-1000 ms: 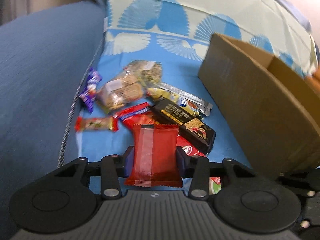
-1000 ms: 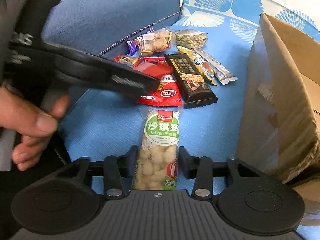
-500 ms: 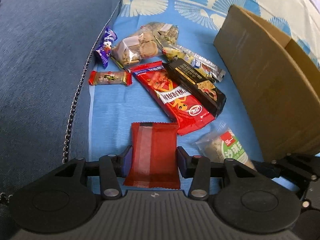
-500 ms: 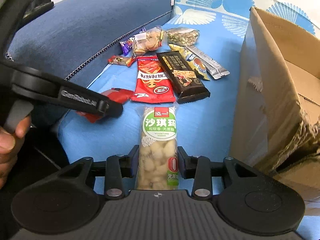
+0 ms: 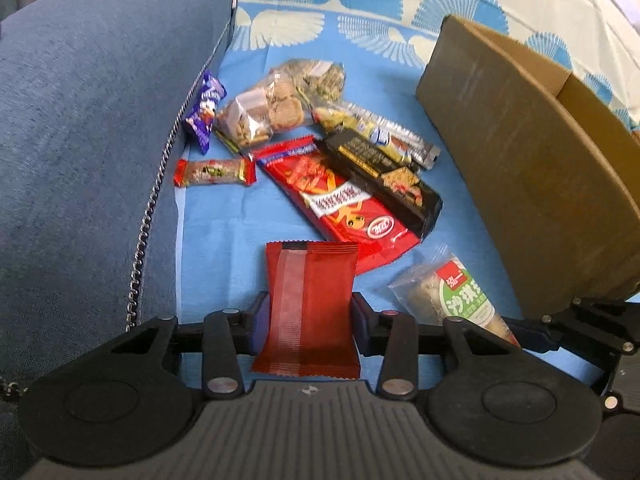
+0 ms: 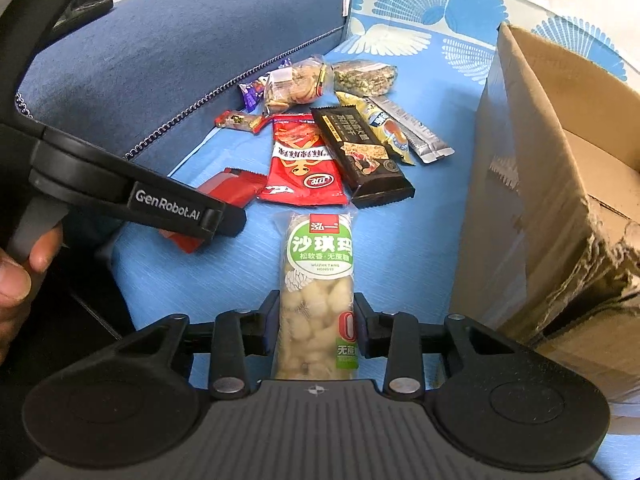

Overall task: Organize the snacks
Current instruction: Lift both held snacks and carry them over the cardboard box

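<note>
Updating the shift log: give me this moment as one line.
left gripper: shut on red packet | right gripper: shut on sachima bar | cardboard box: open, right | other snacks: on blue cover

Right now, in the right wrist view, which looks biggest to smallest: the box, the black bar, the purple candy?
1. Box, by far the largest.
2. Black bar.
3. Purple candy, smallest, though it lies farthest from the camera, so it may look smaller than it is.

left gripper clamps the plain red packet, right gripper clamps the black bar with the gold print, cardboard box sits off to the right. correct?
One error: the right gripper clamps the clear packet with the green label, as the right wrist view shows. The black bar lies loose on the blue cover beside the other snacks. The left gripper does clamp the plain red packet, and the cardboard box sits to the right.
</note>
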The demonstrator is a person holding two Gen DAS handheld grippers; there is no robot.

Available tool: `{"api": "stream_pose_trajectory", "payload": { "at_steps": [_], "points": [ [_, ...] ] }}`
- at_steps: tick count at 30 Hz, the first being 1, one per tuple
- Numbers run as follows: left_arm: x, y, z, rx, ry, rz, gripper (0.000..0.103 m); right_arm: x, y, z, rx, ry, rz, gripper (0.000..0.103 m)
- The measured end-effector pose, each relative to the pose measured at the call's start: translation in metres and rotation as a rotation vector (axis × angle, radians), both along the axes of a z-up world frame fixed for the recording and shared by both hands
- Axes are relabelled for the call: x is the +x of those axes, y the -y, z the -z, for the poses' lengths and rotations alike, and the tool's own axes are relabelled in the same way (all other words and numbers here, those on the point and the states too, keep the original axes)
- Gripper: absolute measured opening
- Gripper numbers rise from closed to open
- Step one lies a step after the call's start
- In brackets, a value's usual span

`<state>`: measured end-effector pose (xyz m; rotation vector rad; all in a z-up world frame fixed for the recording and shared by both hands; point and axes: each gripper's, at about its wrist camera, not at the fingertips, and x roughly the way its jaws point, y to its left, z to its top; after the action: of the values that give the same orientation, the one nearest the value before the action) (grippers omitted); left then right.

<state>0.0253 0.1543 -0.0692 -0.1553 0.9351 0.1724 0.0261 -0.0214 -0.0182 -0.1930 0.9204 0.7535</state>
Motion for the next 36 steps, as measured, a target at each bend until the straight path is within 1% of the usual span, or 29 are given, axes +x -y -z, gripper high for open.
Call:
{"api": "stream_pose_trajectory", "payload": {
  "at_steps": [6,12,16,24,29,32,36],
  "points": [
    [-0.006,-0.003,-0.006,-0.028,0.050,-0.007,0.046,-0.007,0.003,-0.011,0.017,0.043,0.010,0.038],
    [-0.018,-0.003,-0.016,-0.040,0.109,0.001,0.046,-0.015,0.009,-0.033,0.061,0.113,0.031,0.038],
    [-0.026,-0.002,-0.020,-0.049,0.127,0.004,0.046,-0.023,0.015,-0.052,0.088,0.164,0.036,0.038],
    [-0.035,-0.007,-0.024,-0.069,0.154,-0.010,0.046,-0.037,0.027,-0.078,0.128,0.224,0.072,0.038],
    [-0.042,-0.014,-0.030,-0.102,0.212,-0.038,0.046,-0.045,0.039,-0.079,0.155,0.249,0.072,0.038],
    [-0.044,-0.015,-0.032,-0.113,0.240,-0.039,0.046,-0.042,0.040,-0.079,0.197,0.268,0.071,0.038],
    [-0.043,-0.015,-0.033,-0.108,0.246,-0.054,0.046,-0.030,0.047,-0.083,0.261,0.265,0.102,0.038]
  ]
}}
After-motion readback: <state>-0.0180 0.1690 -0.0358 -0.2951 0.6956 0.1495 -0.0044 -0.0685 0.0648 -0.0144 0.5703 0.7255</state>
